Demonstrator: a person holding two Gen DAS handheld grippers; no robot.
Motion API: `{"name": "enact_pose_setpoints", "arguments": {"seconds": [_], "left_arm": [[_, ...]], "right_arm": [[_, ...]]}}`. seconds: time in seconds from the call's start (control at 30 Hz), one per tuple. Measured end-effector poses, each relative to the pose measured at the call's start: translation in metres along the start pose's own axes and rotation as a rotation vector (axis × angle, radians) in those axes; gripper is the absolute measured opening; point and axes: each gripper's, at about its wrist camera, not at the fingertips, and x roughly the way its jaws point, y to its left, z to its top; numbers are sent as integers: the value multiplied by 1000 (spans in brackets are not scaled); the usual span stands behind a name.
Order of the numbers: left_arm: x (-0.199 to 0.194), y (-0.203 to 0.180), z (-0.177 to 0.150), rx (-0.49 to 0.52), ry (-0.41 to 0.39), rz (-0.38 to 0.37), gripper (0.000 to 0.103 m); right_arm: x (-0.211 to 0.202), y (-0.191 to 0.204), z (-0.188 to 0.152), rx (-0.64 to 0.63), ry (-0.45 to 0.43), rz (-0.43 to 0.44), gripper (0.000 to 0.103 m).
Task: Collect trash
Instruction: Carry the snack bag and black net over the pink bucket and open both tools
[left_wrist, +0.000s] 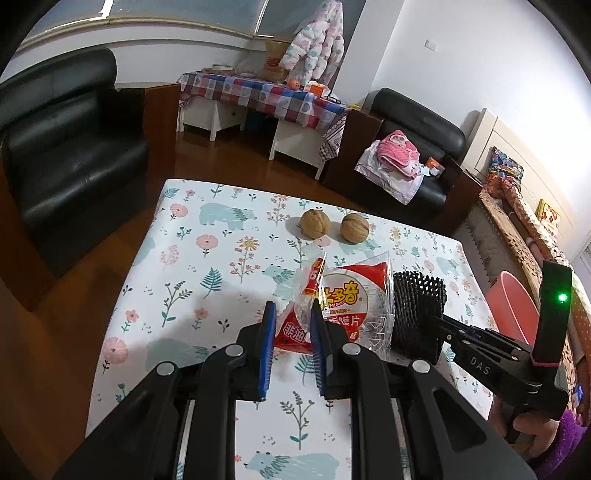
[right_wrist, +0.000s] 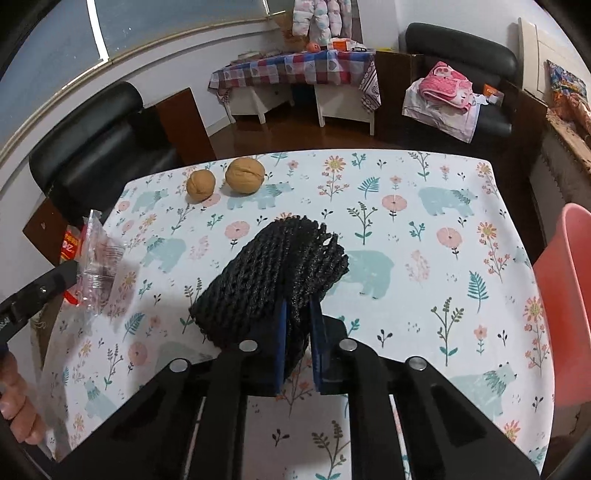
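Note:
My left gripper (left_wrist: 291, 314) is shut on a red and clear snack wrapper (left_wrist: 343, 302) and holds it above the floral table; the wrapper also shows in the right wrist view (right_wrist: 96, 258) at the left edge. My right gripper (right_wrist: 297, 310) is shut on a black foam net sleeve (right_wrist: 273, 266) and holds it over the table's middle. The sleeve (left_wrist: 417, 310) and right gripper (left_wrist: 439, 325) also show at the right of the left wrist view, next to the wrapper.
Two walnuts (left_wrist: 334, 226) (right_wrist: 225, 179) lie on the table (right_wrist: 424, 258) towards its far edge. A pink bin (right_wrist: 569, 295) (left_wrist: 511, 306) stands beside the table's right edge. Black sofas and a checked side table stand beyond.

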Motion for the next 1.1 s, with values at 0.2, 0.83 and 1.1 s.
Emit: {"name": "enact_pose_setpoints", "arguments": {"seconds": [0.2, 0.83, 1.1], "left_arm": [[-4, -8, 0, 13, -5, -8, 17], [-16, -47, -6, 65, -14, -76, 17], [-17, -73, -9, 98, -10, -109, 17]], "right_arm": [[-18, -9, -2, 10, -19, 10, 11], [-78, -61, -32, 74, -60, -64, 11], [-94, -79, -36, 112, -85, -74, 11]]}}
